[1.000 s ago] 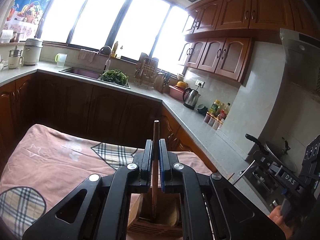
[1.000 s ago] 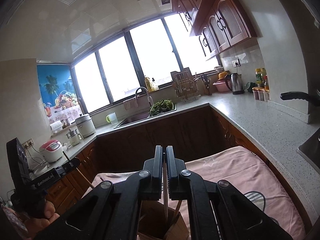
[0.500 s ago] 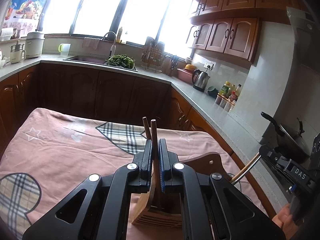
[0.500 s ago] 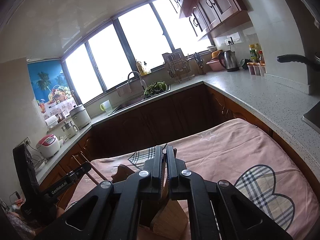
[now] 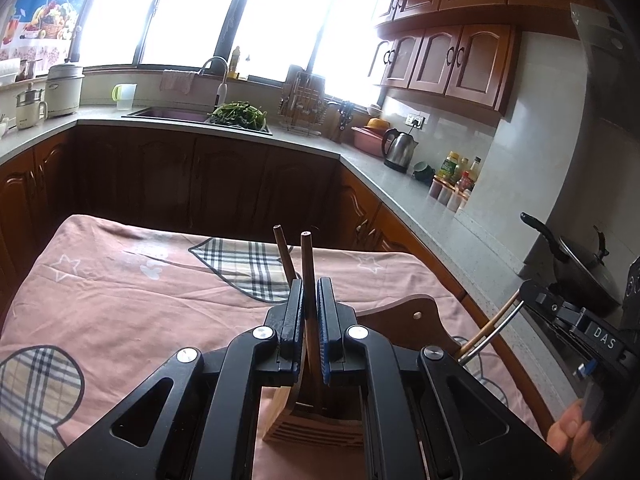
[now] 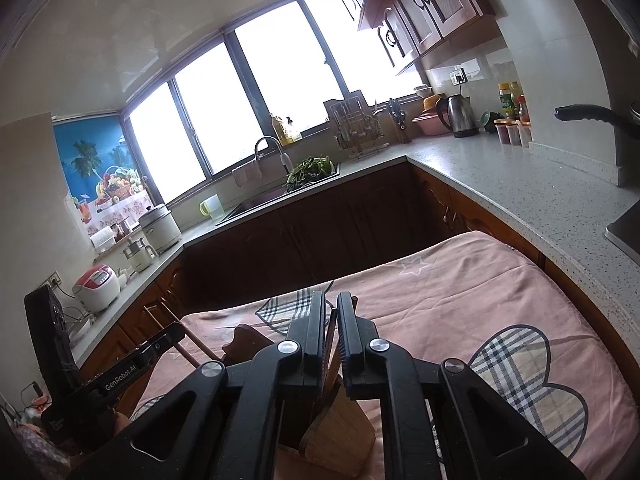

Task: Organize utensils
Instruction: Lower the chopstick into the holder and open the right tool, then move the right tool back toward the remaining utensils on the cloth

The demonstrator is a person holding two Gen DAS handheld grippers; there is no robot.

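Observation:
My left gripper [image 5: 309,284] is shut on a brown wooden chopstick [image 5: 307,264] that stands almost upright. Its lower end is in the wooden utensil holder [image 5: 312,428] on the pink cloth. A second chopstick [image 5: 283,254] leans in the holder just behind. In the right wrist view my right gripper [image 6: 332,296] hangs over the same holder [image 6: 344,436]. Its jaws are opening, a narrow gap shows, and a thin utensil handle [image 6: 330,332] stands loose between them. From the left wrist view the right gripper [image 5: 524,296] is beside thin wooden and metal handles [image 5: 490,334] slanting out of the holder.
The table under a pink cloth with plaid hearts [image 5: 132,300] ends at dark cabinets. A grey counter [image 6: 540,200] runs along the right with a kettle [image 5: 398,152], bottles and a black pan [image 5: 580,268]. A hand [image 5: 572,436] grips the right tool's handle.
Both grippers came down toward the holder and lowered their utensils into it, then held still. The right jaws have parted a little around the handle.

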